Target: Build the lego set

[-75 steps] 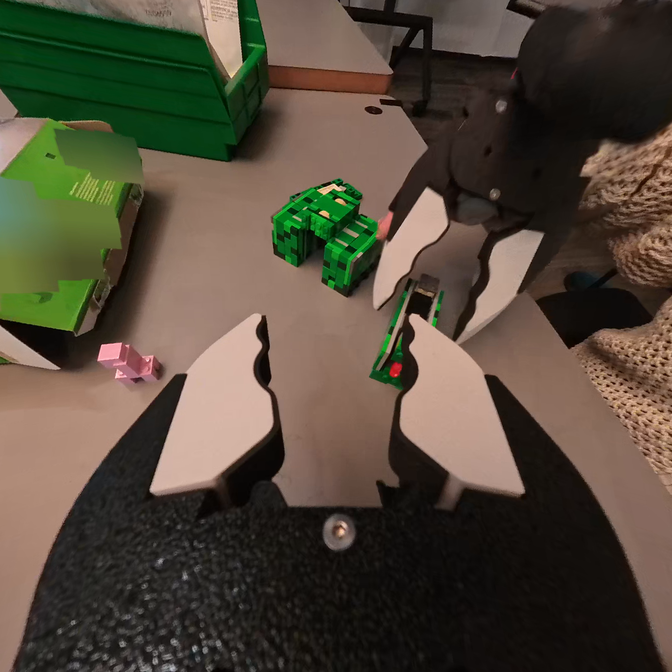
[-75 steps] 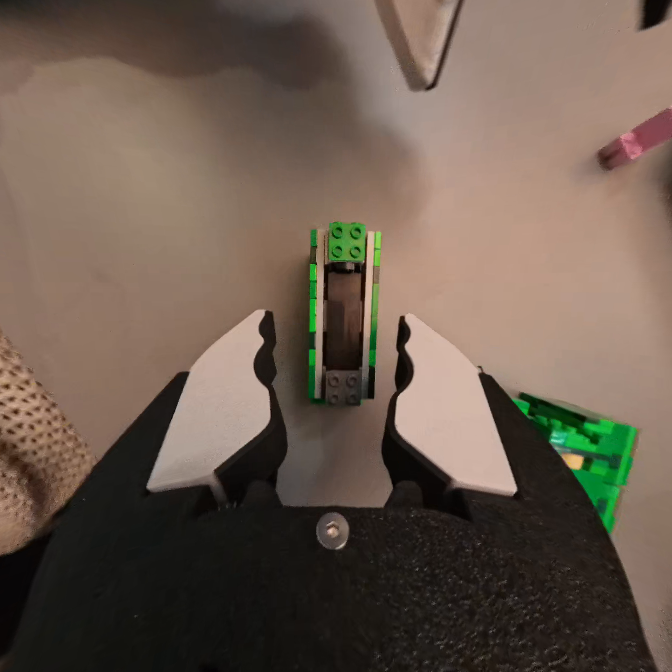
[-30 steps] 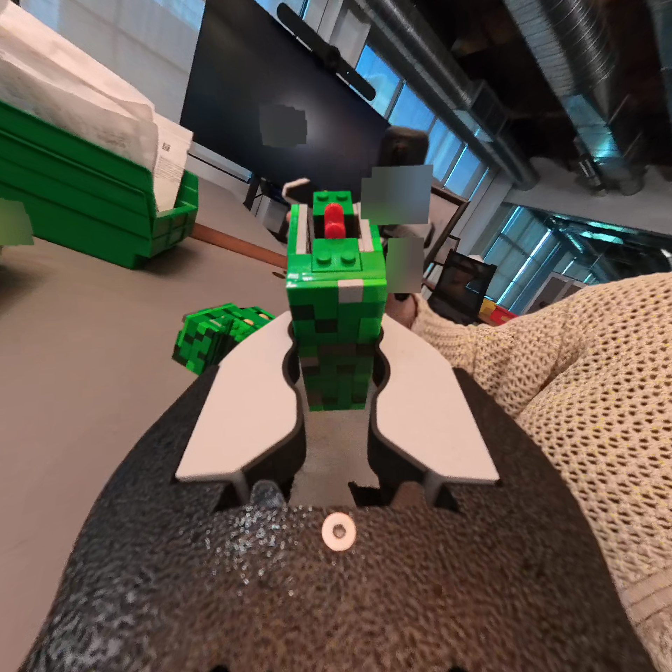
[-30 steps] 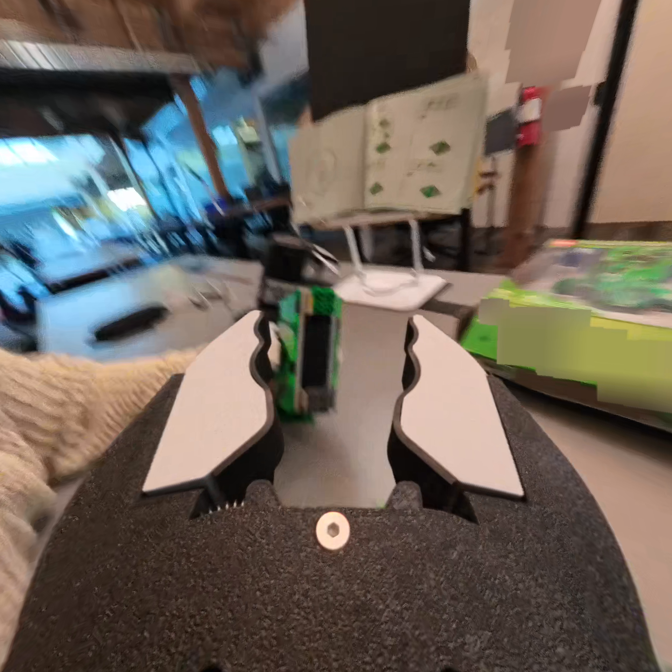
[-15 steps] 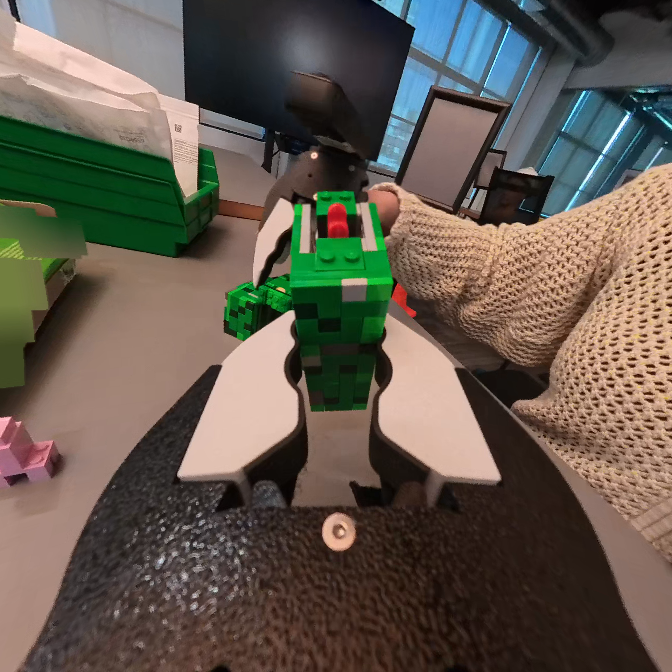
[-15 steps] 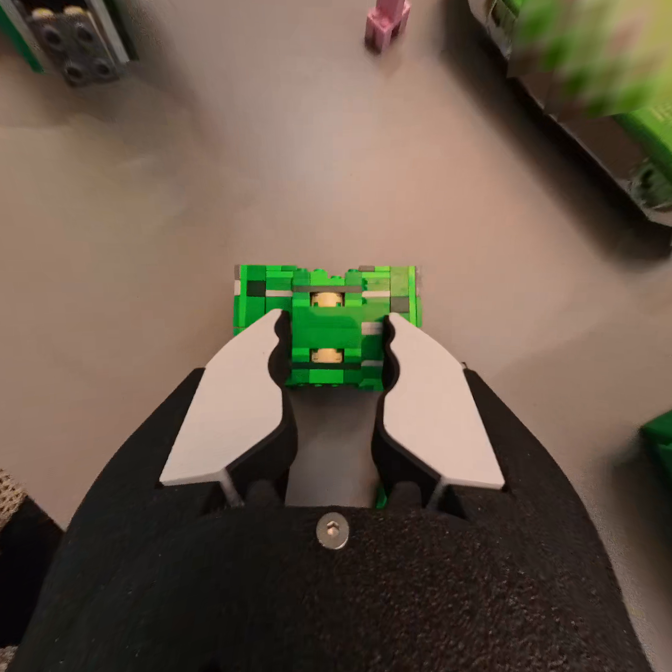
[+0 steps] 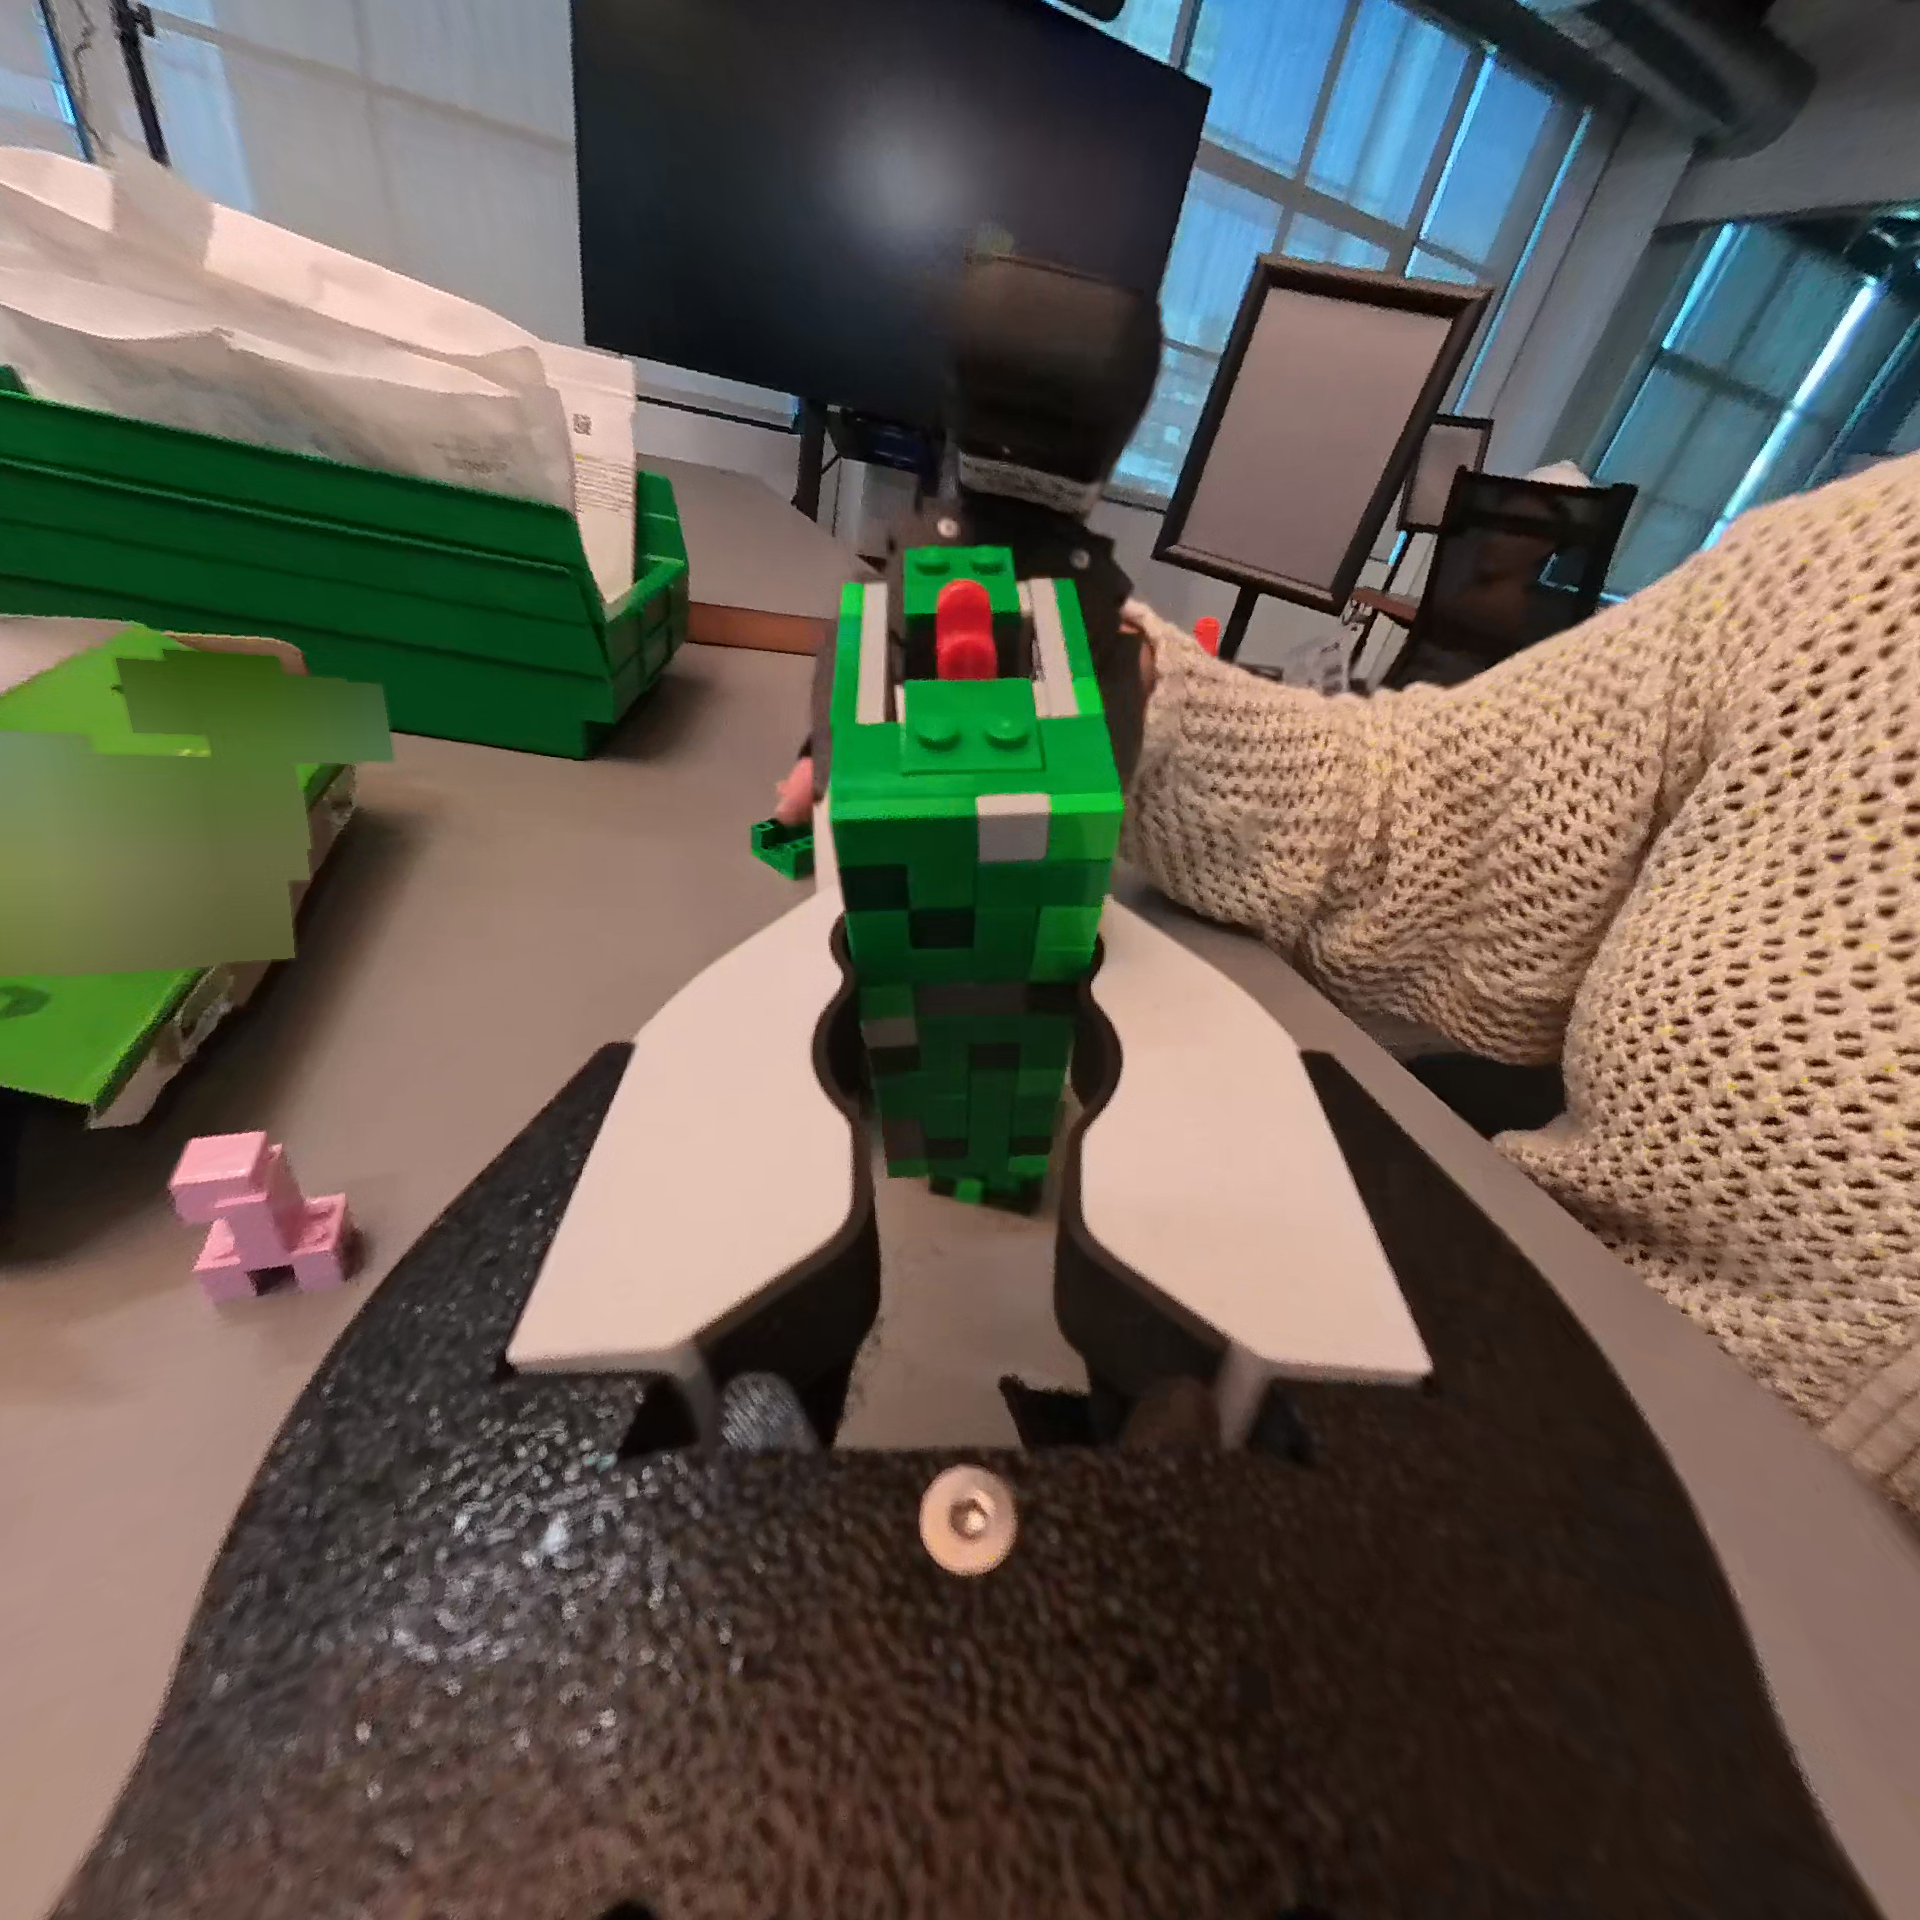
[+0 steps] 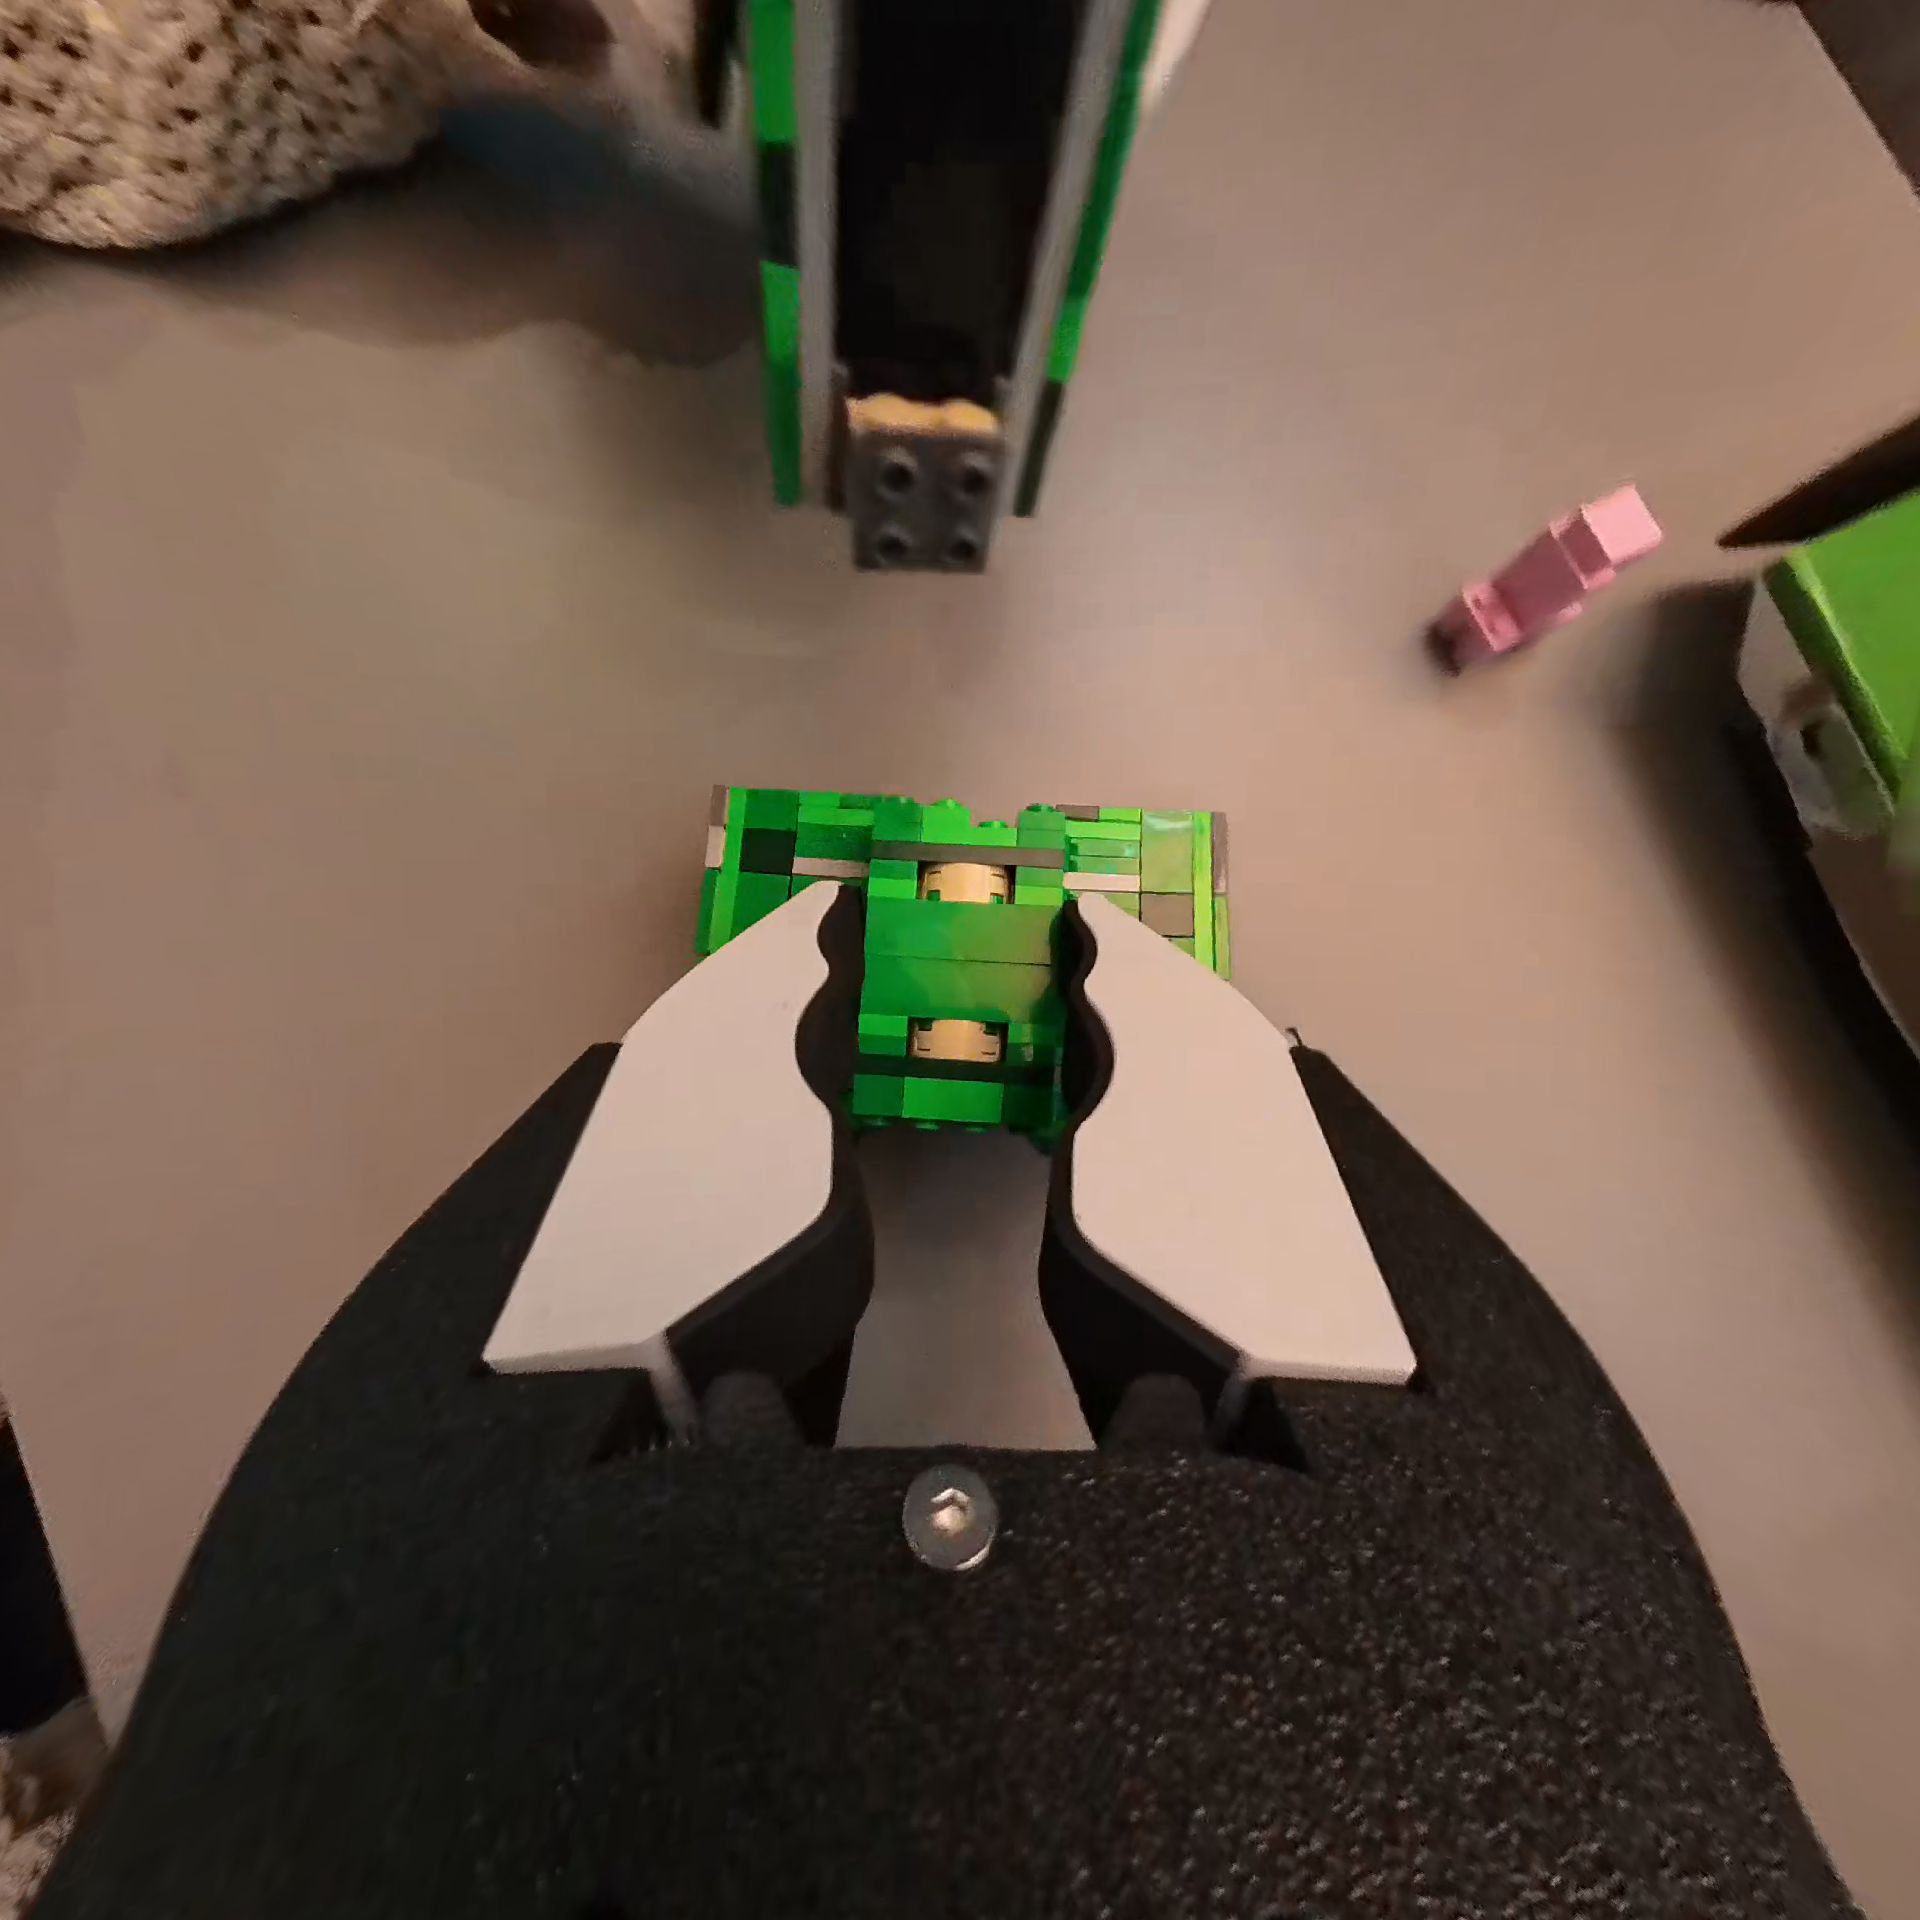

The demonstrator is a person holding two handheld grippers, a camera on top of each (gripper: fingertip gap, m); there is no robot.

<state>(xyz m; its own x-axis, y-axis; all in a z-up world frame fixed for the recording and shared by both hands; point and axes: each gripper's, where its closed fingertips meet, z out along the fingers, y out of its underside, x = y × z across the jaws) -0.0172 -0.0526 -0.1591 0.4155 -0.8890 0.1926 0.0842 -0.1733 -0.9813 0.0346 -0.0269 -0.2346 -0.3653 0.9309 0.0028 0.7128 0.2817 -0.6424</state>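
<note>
My left gripper (image 7: 966, 935) is shut on a tall green pixel-patterned lego body (image 7: 971, 883) and holds it upright above the grey table (image 7: 520, 935). A red piece (image 7: 961, 634) sits in the body's top slot. In the right wrist view the same body (image 8: 920, 260) hangs at the top centre, its dark grey bottom brick (image 8: 920, 499) facing me. My right gripper (image 8: 961, 914) is shut on a squat green lego leg block (image 8: 961, 977) with two tan pins, low over the table (image 8: 416, 727). I cannot tell whether the block rests on the table. The body is apart from the block, just beyond it.
A small pink lego pig (image 7: 260, 1216) stands left of my left gripper; it also shows in the right wrist view (image 8: 1548, 582). A green set box (image 7: 135, 935) and a green bin (image 7: 312, 603) with paper bags lie at the left. A knitted sleeve (image 7: 1558, 831) crosses the right.
Both grippers were open with the body lying on the table; the left one has since taken it up. The right shut on the leg block, and the body has moved closer, in line with it.
</note>
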